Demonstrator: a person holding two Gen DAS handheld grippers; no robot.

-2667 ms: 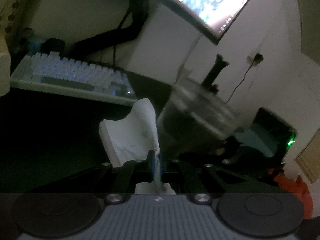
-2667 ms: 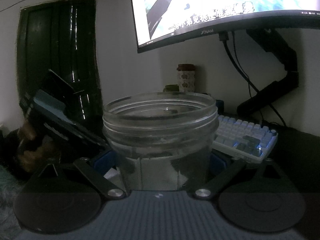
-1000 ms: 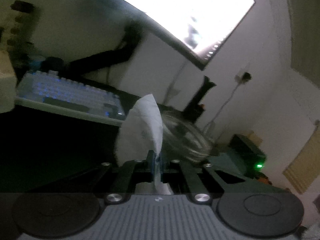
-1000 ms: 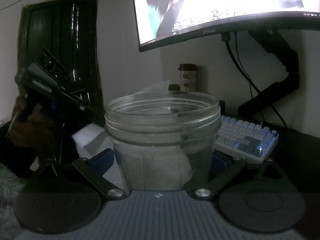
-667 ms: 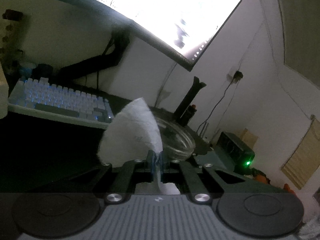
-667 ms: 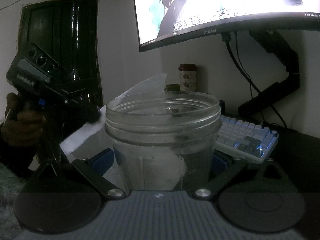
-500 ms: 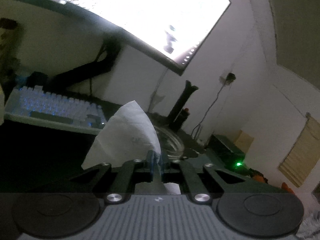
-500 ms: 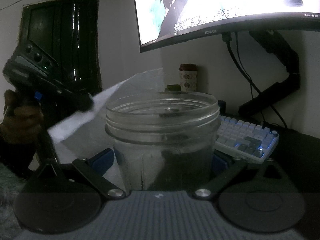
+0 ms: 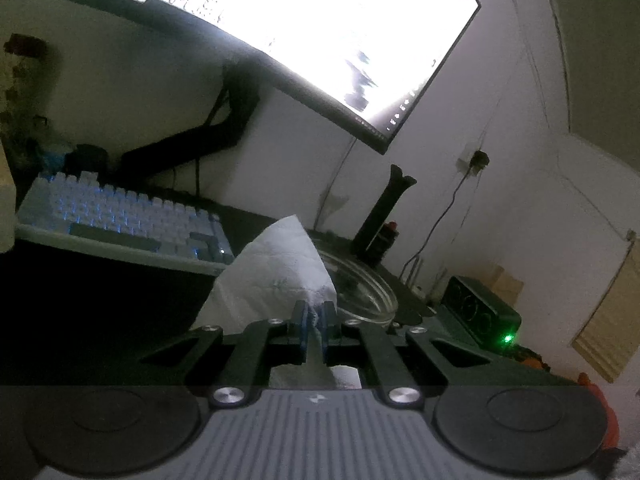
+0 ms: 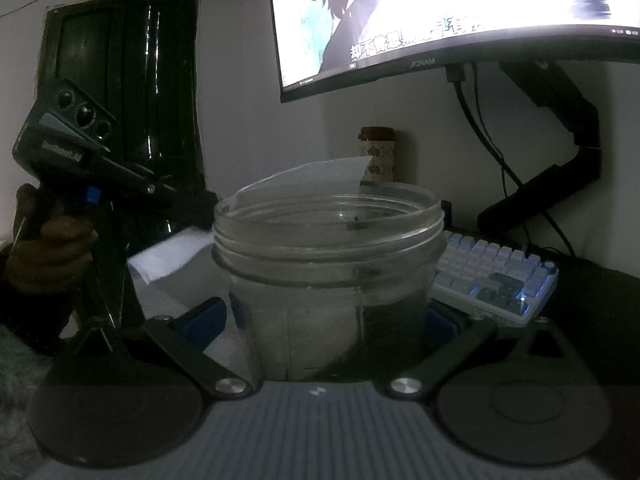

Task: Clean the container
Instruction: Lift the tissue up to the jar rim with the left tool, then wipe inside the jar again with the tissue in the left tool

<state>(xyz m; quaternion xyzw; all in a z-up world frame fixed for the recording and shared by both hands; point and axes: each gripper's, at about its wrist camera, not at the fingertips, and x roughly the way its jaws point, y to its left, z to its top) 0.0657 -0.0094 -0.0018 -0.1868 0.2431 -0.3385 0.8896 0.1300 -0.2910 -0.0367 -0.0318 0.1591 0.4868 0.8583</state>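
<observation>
My right gripper (image 10: 330, 320) is shut on a clear glass jar (image 10: 328, 264), held upright with its mouth open. My left gripper (image 9: 315, 316) is shut on a white paper tissue (image 9: 276, 276). In the right wrist view the left gripper (image 10: 188, 204) sits at the jar's left rim, and the tissue (image 10: 320, 174) stretches over the far side of the mouth. In the left wrist view the jar's rim (image 9: 360, 284) shows just right of and behind the tissue.
A white backlit keyboard (image 9: 120, 216) lies on the dark desk (image 9: 80, 320). A bright monitor (image 10: 460, 12) on a black arm (image 10: 560, 160) hangs above. A small patterned tin (image 10: 378, 154) stands behind the jar. A black box with a green light (image 9: 480, 316) sits at right.
My left gripper has lifted the tissue from beside the jar's left wall up to the rim, and the tissue now reaches over the jar's mouth. The jar has stayed still.
</observation>
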